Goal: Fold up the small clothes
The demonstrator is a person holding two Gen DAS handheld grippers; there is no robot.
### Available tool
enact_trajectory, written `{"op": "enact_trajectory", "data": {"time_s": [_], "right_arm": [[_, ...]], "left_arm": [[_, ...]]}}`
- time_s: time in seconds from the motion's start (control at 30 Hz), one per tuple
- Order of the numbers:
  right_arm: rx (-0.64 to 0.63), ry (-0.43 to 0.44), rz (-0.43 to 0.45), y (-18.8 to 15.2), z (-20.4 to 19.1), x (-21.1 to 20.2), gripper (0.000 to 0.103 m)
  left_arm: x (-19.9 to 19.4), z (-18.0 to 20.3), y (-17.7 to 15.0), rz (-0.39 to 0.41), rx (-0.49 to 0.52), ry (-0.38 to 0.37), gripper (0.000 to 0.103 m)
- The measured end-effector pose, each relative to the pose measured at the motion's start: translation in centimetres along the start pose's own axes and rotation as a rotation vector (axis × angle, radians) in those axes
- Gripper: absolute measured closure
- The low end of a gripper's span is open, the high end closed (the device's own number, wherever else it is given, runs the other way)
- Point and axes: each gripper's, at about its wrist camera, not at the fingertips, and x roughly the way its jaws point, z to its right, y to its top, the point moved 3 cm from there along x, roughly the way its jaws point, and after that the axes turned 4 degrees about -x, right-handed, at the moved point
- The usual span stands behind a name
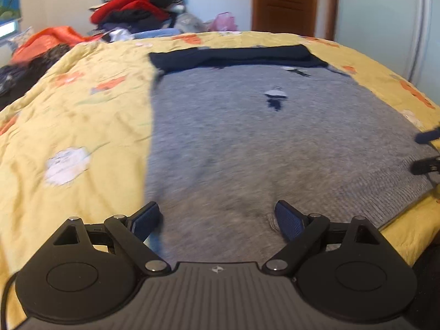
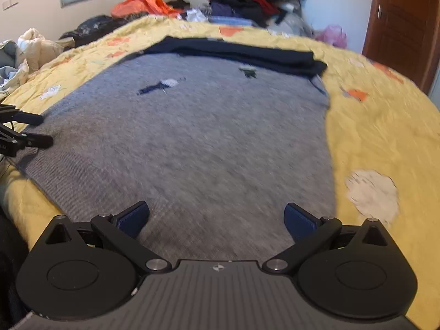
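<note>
A grey knitted sweater (image 1: 261, 143) with small dark and white motifs lies flat on the yellow quilt (image 1: 82, 115), with dark navy parts (image 1: 236, 55) folded across its far end. My left gripper (image 1: 217, 214) is open and empty over the sweater's near left edge. The right gripper's fingers (image 1: 426, 151) show at the right edge of this view. In the right wrist view the sweater (image 2: 192, 137) fills the middle. My right gripper (image 2: 217, 214) is open and empty over its near right part. The left gripper's fingers (image 2: 30, 132) show at the left.
A heap of red, dark and orange clothes (image 1: 137, 8) lies beyond the quilt's far edge. A brown door (image 1: 286, 0) stands at the back. More clothes (image 2: 22, 52) lie at the left. The bed's near edge (image 2: 16, 198) runs below the sweater hem.
</note>
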Motion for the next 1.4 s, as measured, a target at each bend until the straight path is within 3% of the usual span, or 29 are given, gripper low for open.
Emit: {"op": "enact_trajectory", "data": {"time_s": [0.1, 0.23, 0.37, 0.53, 0.63, 0.77, 0.87, 1.0, 1.17, 1.27, 1.4], "right_arm": [[0.129, 0.073, 0.009, 0.1, 2.1, -1.8, 0.001], [0.37, 0.221, -0.068, -1.1, 6.4, -2.7, 0.002], [0.47, 0.224, -0.075, -1.8, 9.0, -3.1, 0.002], [0.655, 0.357, -0.034, -1.6, 11.3, -1.4, 0.0], [0.691, 0.435, -0.071, -1.0, 11.1, -0.4, 0.0], [0.654, 0.587, -0.198, -1.0, 9.1, 0.0, 0.001], [0.623, 0.602, -0.207, -1.3, 7.8, -0.5, 0.001], [0.675, 0.617, -0.173, -1.6, 8.2, -0.8, 0.0], [0.669, 0.622, -0.162, -1.6, 8.2, -0.8, 0.001], [0.67, 0.624, -0.163, -1.7, 8.5, -1.0, 0.001], [0.673, 0.628, -0.157, -1.8, 8.6, -1.0, 0.001]], "left_arm": [[-0.7, -1.4, 0.6, -0.011, -0.136, -0.047, 0.012], [-0.5, -4.4, 0.8, -0.043, -0.424, -0.213, 0.011], [0.4, -7.6, 1.1, -0.059, -0.66, -0.364, 0.006], [1.8, -10.1, 1.1, -0.078, -0.823, -0.478, 0.006], [2.2, -10.6, 1.3, -0.091, -0.851, -0.525, 0.006], [2.0, -11.4, 0.4, -0.136, -0.906, -0.627, 0.006], [1.9, -11.5, -0.5, -0.171, -0.931, -0.711, 0.006], [1.7, -11.7, -0.3, -0.197, -0.94, -0.723, 0.006], [1.3, -13.0, 0.9, -0.19, -0.89, -0.636, 0.006], [1.8, -12.6, 0.8, -0.266, -0.847, -0.613, 0.006], [1.8, -10.6, 0.1, -0.337, -0.792, -0.67, 0.006]]}}
